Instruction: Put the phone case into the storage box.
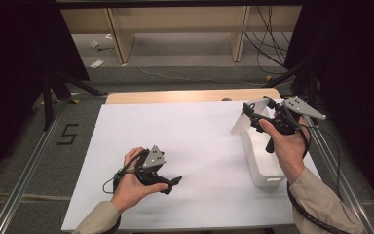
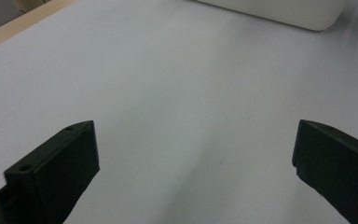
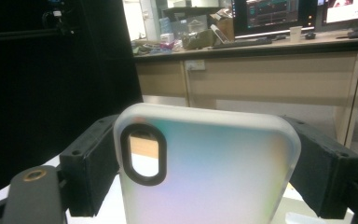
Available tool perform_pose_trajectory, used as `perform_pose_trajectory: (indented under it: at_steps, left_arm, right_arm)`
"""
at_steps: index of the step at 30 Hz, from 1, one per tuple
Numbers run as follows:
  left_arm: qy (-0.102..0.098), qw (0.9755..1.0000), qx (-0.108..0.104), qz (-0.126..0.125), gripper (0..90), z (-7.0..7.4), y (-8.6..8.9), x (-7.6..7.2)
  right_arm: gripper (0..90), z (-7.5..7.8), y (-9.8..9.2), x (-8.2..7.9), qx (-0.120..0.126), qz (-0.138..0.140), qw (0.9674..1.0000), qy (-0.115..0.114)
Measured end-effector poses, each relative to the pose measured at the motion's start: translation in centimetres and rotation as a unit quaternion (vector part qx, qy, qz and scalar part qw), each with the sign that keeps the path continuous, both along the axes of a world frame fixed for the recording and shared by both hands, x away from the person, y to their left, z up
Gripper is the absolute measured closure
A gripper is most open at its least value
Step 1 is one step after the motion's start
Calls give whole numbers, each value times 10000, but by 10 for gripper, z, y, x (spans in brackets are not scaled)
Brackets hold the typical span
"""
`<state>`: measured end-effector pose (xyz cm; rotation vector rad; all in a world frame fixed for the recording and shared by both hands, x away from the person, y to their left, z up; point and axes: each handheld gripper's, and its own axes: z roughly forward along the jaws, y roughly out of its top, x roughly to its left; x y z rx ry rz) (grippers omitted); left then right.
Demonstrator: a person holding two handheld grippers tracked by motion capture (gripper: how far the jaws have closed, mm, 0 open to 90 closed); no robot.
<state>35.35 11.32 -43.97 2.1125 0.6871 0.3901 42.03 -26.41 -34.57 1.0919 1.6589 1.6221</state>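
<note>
White paper covers the wooden table (image 1: pixel 190 96) under my rig, with desks and lit monitors (image 3: pixel 272 14) behind. My right gripper (image 1: pixel 247 115), raised at the table's far right above the white plastic bin (image 1: pixel 265 165), grips a translucent frosted phone case with a black-ringed oval camera cutout (image 3: pixel 205 163); both black pads press its two long edges, and from the high view the case (image 1: pixel 240 124) hangs tilted off the jaw tips, clear of the paper.

I judge the case light and springy: a thin shell, stiff along its rim and soft across its back, likely to bow or pop free if I squeeze hard. Its frosted surface looks smooth, so a hold on the edges could slide. I would grip mid-length on the thick side rims, away from the weaker cutout corner, and keep the pressure modest. It should survive a drop into the bin.

My left gripper (image 1: pixel 173 181) rests low over the bare paper at the near left, its jaws spread wide with nothing between them; its fingers (image 2: pixel 60 165) frame bare sheet, the bin's (image 2: pixel 279 11) wall beyond.
</note>
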Motion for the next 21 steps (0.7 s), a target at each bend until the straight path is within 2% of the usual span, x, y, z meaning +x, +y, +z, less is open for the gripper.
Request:
perform_pose_trajectory:
  at_steps: [21]
  left_arm:
    - [19,10000,5,-19,0,0,0,0]
  right_arm:
    - [183,3,-20,4,32,-323,9995,-21]
